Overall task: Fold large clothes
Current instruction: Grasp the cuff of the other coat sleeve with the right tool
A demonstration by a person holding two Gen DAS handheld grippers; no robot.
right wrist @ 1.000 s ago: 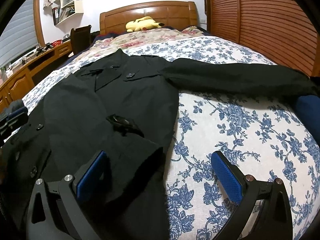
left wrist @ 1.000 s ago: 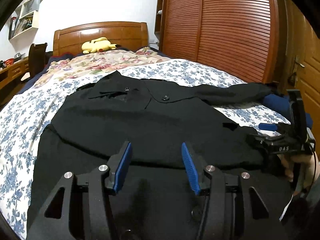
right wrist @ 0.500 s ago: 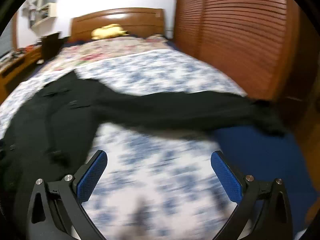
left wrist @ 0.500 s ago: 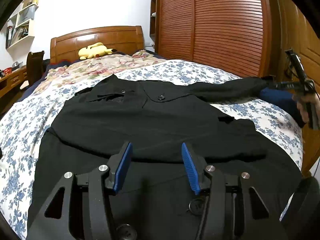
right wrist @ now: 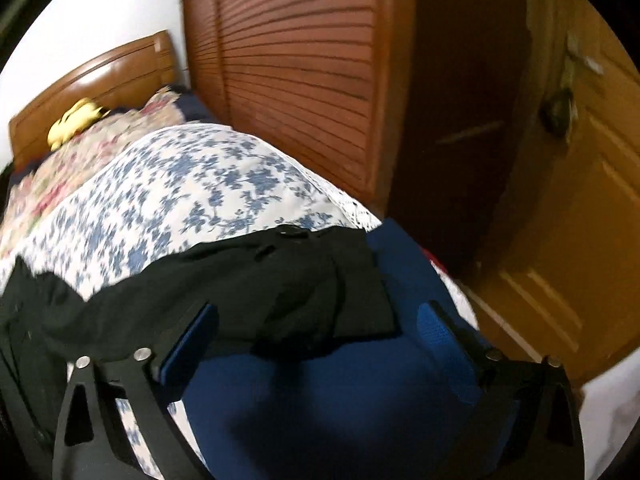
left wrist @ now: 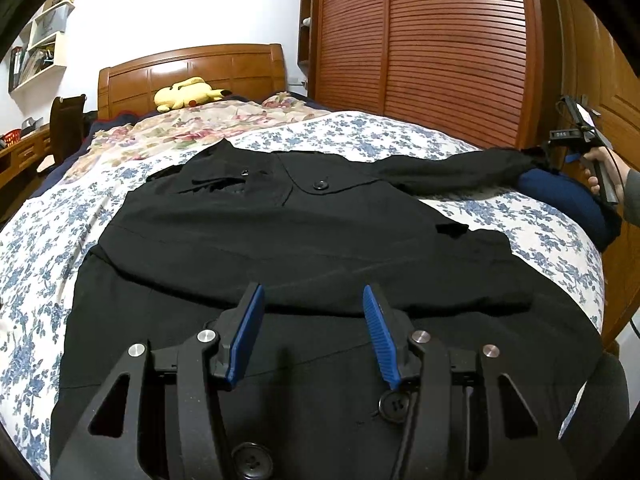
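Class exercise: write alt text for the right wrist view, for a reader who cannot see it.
A black coat sleeve ends between the closing jaws of the right hand-held gripper, not yet pinched, over a blue cushion. Behind lie a floral bedspread, a wooden headboard and a slatted wardrobe; the picture is blurred.

My left view is sharp and evenly lit, the white wall (left wrist: pixel 192 4) glaring brightest. My right view is smeared by motion, the door (right wrist: pixel 568 208) and wardrobe (right wrist: pixel 296 64) soft. Both bend at the rims into black corners; the black coat (left wrist: pixel 304 240) swallows detail.
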